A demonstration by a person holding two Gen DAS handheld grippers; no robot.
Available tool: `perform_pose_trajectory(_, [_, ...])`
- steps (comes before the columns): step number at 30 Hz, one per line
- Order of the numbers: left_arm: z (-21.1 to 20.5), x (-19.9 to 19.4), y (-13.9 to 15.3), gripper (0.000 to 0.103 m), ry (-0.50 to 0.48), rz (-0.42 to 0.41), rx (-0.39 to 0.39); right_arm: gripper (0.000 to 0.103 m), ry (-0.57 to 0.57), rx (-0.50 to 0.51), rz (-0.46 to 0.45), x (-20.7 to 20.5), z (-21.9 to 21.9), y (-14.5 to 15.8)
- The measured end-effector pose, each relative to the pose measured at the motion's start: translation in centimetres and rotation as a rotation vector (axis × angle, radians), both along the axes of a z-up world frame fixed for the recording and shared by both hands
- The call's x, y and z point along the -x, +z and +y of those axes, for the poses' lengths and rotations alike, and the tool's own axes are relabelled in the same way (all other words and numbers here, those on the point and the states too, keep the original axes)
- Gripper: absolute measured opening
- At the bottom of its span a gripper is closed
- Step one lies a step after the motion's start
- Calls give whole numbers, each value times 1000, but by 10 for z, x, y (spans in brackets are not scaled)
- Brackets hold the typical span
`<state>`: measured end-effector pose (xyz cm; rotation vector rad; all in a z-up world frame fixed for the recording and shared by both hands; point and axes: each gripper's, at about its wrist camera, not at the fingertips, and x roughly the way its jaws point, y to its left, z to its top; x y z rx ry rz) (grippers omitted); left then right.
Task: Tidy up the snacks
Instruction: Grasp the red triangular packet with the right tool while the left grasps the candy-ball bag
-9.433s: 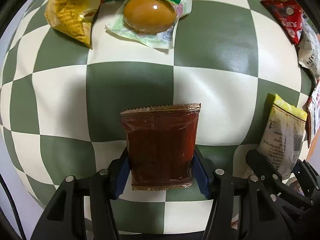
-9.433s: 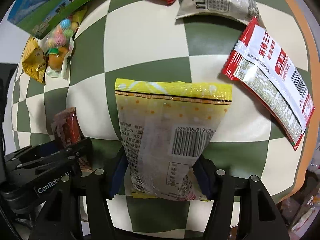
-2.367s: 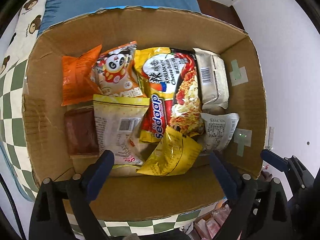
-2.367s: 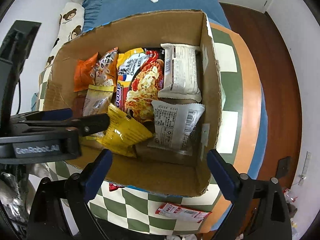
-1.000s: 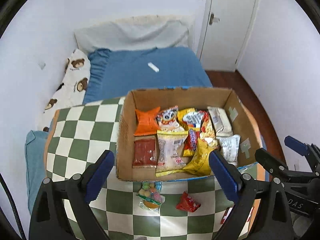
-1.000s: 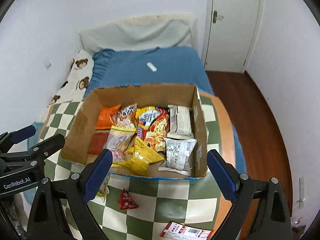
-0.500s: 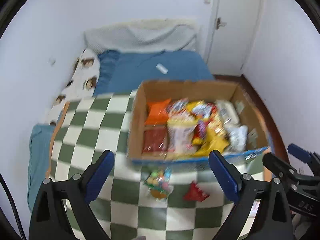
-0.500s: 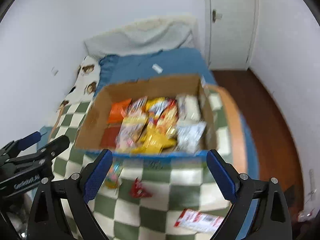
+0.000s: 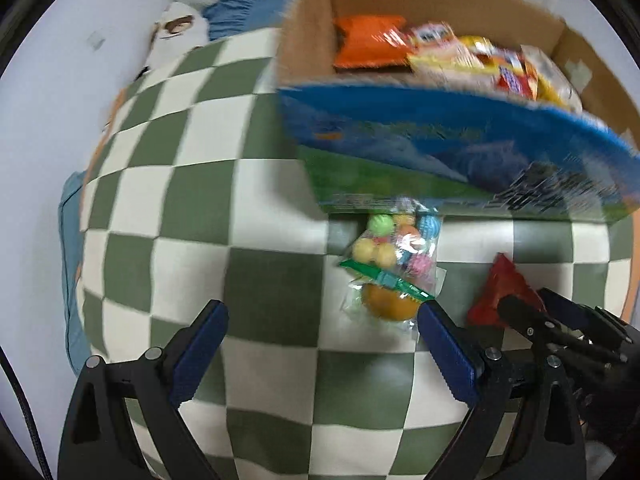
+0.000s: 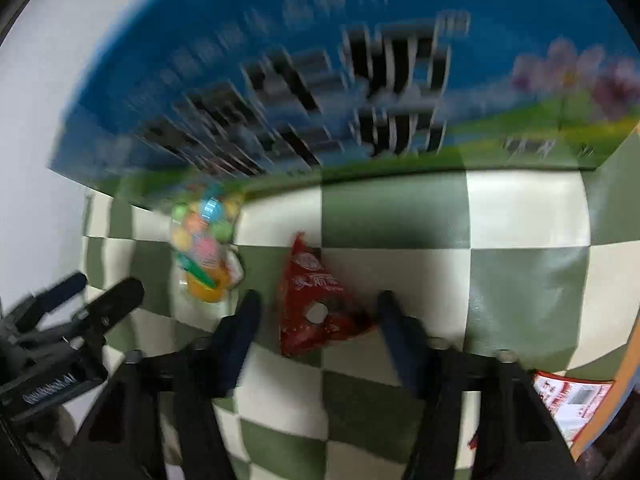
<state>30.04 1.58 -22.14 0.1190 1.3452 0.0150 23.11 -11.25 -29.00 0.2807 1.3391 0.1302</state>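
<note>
You get soft, even room light here, not too bright. Both pictures bend like a fishbowl, with black corners around the round view. The right wrist picture is very smeared; the writing on the blue box [image 10: 320,80] can't be read. The left wrist picture is sharper, but its box [image 9: 440,120] is fuzzy. A dark shadow lies under the box.

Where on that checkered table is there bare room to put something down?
The checkered cloth left of the cardboard box lies bare. It is crowded in front of the box, around the clear candy bag and red triangular packet.
</note>
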Motion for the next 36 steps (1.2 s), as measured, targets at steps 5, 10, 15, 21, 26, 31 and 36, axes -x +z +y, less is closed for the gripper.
perform_pose_trajectory(5, [-20,-24,-22,97,-59,60,57,50,-8,9,-34,17,-7,1])
perform_pose_trajectory(10, [-35,-37,-35,64,-83,62,63,49,-24,18,-30,30,-15,3])
perform_pose_trajectory(15, [-35,-31,-35,52,-73,67,83,50,-22,28,-23,42,-23,4])
perform_pose_trajectory(21, [-24,5,-34,51,-71,105,80,49,-1,28,-1,49,-20,4])
perform_pose_trajectory(26, [-8,50,-41,51,-55,151,83,49,33,19,37,59,-9,-1])
perform_pose_trajectory(31, [-5,67,-55,53,-43,203,117,49,56,13,60,58,3,-14])
perform_pose_trajectory(36, [-16,51,-81,55,-44,263,114,50,47,-5,68,50,5,-22])
